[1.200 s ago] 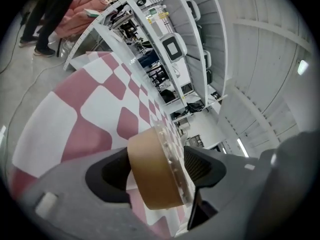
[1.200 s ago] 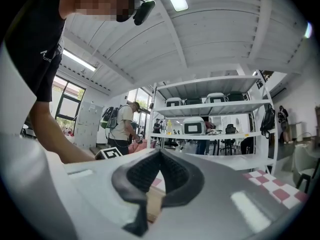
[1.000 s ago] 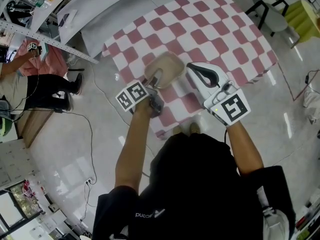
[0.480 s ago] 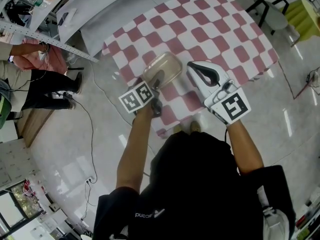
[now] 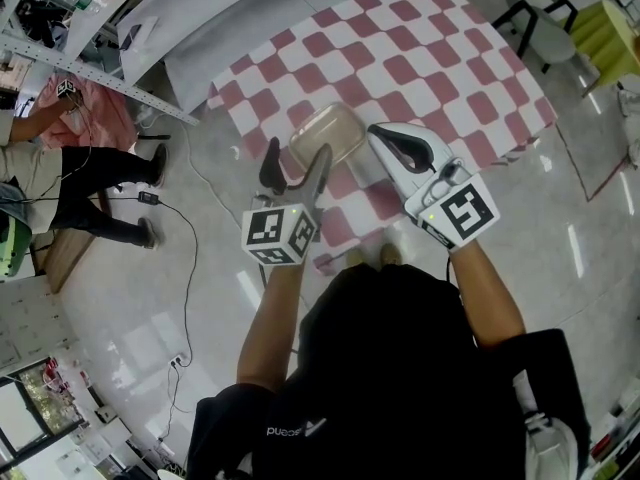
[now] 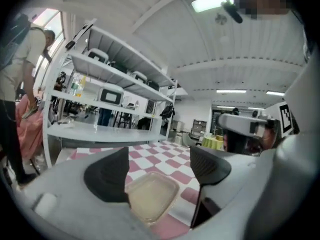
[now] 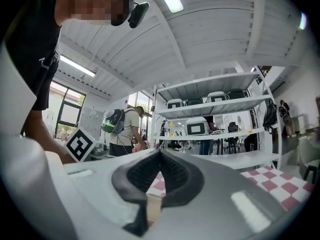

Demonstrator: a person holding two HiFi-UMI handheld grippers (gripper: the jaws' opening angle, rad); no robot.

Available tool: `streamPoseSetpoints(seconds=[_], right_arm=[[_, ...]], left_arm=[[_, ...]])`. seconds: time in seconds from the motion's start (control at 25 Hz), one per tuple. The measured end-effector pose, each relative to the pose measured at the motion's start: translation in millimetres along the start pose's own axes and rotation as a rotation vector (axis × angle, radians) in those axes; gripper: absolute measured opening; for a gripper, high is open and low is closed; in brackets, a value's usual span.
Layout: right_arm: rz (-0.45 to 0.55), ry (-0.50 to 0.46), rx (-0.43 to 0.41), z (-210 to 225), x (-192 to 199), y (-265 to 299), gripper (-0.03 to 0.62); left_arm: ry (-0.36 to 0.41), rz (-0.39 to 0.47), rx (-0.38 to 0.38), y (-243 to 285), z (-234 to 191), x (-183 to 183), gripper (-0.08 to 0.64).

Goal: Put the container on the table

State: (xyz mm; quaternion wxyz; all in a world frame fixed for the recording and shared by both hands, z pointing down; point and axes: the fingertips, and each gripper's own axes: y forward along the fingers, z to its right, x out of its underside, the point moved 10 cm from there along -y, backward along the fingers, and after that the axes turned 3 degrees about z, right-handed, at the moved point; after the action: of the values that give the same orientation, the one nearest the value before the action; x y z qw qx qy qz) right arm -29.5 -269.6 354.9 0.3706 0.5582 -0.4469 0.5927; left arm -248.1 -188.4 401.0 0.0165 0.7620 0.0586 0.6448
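The clear, shallow plastic container (image 5: 328, 133) lies flat on the red-and-white checked table (image 5: 430, 58), near its front left edge. My left gripper (image 5: 296, 164) hovers above and just in front of it. Its jaws are wide apart and closing, with nothing pressed between them. In the left gripper view the container (image 6: 151, 196) shows below, through the gap of the left gripper (image 6: 159, 166). My right gripper (image 5: 380, 138) is held just right of the container, jaws shut and empty. In the right gripper view the right gripper (image 7: 160, 153) has its tips touching.
A long grey counter (image 5: 250, 13) runs behind the table. Metal shelving (image 5: 90, 68) and a person (image 5: 60, 138) are at the left. Cables (image 5: 185, 248) trail over the shiny floor. A chair (image 5: 545, 23) stands at the far right of the table.
My left gripper let go of the container's near edge, opened, rose away from the table and rolled. The container stays flat on the table. The right gripper kept still.
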Motion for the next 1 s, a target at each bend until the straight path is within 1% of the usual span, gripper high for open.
streamPoseSetpoints(seconds=[0.04, 0.08, 0.12, 0.16, 0.24, 0.28, 0.48, 0.64, 0.76, 0.88, 1.0], right_arm=[[0.008, 0.002, -0.003, -2, -2, -1, 0.003], [0.016, 0.004, -0.007, -4, -4, -2, 0.002], [0.024, 0.004, -0.011, -7, -6, -3, 0.002], [0.032, 0.002, -0.017, -10, -8, -3, 0.002], [0.048, -0.004, -0.032, -17, -12, -6, 0.002], [0.055, -0.007, -0.039, -21, -14, -8, 0.002], [0.086, -0.009, -0.049, -40, -26, -16, 0.002], [0.093, -0.026, -0.044, -51, -31, -23, 0.003], [0.1, -0.017, -0.035, -55, -32, -29, 0.002], [0.105, -0.015, -0.03, -58, -32, -34, 0.002], [0.102, -0.018, -0.033, -60, -33, -38, 0.002]], left_arm=[[0.029, 0.032, 0.024, -6, 6, -7, 0.365], [0.055, 0.059, 0.046, -11, 11, -12, 0.272], [0.077, 0.08, 0.065, -16, 16, -18, 0.164], [0.094, 0.093, 0.08, -21, 21, -23, 0.111], [0.122, 0.113, 0.1, -30, 29, -32, 0.042], [0.136, 0.126, 0.108, -35, 33, -36, 0.021], [0.185, 0.207, 0.147, -56, 48, -52, 0.011], [0.185, 0.277, 0.218, -67, 57, -58, 0.011], [0.18, 0.297, 0.251, -72, 64, -59, 0.011], [0.183, 0.312, 0.264, -75, 69, -59, 0.011], [0.18, 0.309, 0.27, -77, 73, -57, 0.011]])
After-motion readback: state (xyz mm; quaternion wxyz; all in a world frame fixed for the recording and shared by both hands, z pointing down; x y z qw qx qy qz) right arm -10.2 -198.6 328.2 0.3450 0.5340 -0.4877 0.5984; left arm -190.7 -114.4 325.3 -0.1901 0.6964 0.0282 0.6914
